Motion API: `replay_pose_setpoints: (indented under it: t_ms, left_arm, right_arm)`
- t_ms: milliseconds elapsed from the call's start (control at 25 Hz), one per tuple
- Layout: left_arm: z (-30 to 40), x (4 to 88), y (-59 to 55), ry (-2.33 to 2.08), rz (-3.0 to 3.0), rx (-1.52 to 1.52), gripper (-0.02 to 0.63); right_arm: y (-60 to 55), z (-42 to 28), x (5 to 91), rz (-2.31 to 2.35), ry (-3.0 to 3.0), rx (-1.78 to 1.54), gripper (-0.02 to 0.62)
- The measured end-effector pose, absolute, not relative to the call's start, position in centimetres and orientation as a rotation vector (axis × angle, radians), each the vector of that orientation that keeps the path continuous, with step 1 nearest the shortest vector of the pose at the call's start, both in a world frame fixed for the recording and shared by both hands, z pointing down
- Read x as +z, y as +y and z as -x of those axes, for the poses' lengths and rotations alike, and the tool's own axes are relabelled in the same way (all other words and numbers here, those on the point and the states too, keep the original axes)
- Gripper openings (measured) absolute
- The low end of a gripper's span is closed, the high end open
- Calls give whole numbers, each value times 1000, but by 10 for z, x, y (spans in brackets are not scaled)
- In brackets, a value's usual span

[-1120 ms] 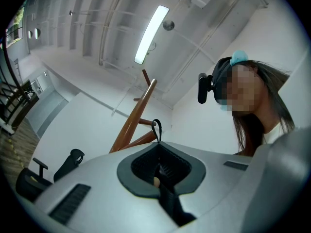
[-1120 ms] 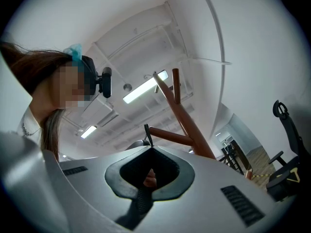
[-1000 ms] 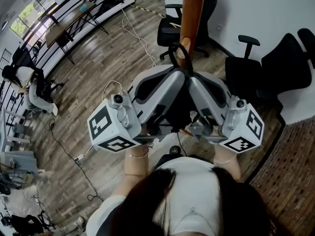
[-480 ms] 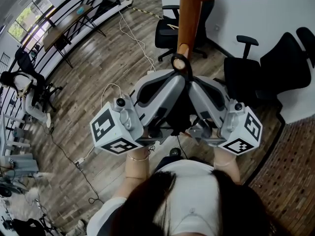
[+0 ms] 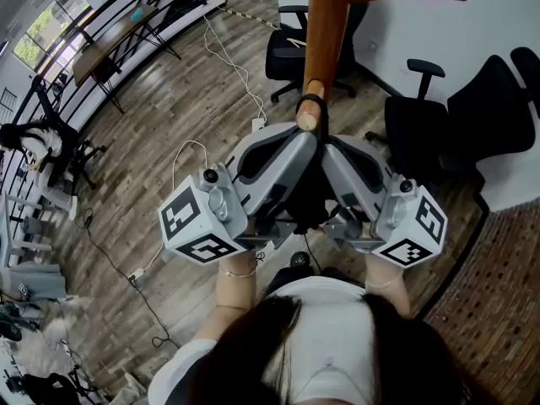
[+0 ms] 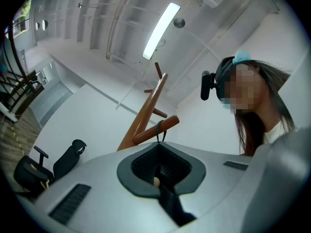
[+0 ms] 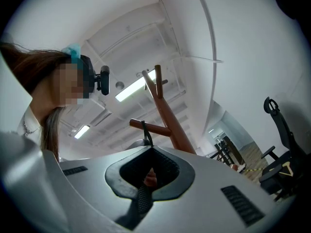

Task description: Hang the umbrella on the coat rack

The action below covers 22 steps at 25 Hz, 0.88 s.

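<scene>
Umbrella (image 5: 305, 197) hooked on the coat rack (image 5: 325, 32), release yet to come.
Its cord loop (image 6: 158, 130) appears to sit over the rack's lower peg (image 6: 146, 134), with the umbrella just below that peg. What's left, it seems, is letting go. You hold your left gripper (image 6: 159, 174) and right gripper (image 7: 149, 176) nose to nose beneath the peg, both clamped on the umbrella.

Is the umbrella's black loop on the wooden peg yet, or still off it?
On. Both gripper views show the loop wrapped around the peg, running down to the umbrella clamped in the jaws.
</scene>
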<state>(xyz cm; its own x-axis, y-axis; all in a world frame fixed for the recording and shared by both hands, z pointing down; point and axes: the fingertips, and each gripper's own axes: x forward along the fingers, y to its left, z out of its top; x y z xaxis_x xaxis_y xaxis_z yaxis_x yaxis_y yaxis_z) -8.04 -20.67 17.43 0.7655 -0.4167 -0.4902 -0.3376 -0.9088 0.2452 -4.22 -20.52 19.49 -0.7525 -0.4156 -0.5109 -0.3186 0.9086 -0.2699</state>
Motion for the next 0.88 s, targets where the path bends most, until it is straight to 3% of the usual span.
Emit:
replay_pose_setpoints:
  t_ms: [880]
  left_arm:
    - [79, 182, -211, -599, -2776, -817, 11]
  right_arm:
    - [-208, 42, 202, 569, 2499, -231, 35]
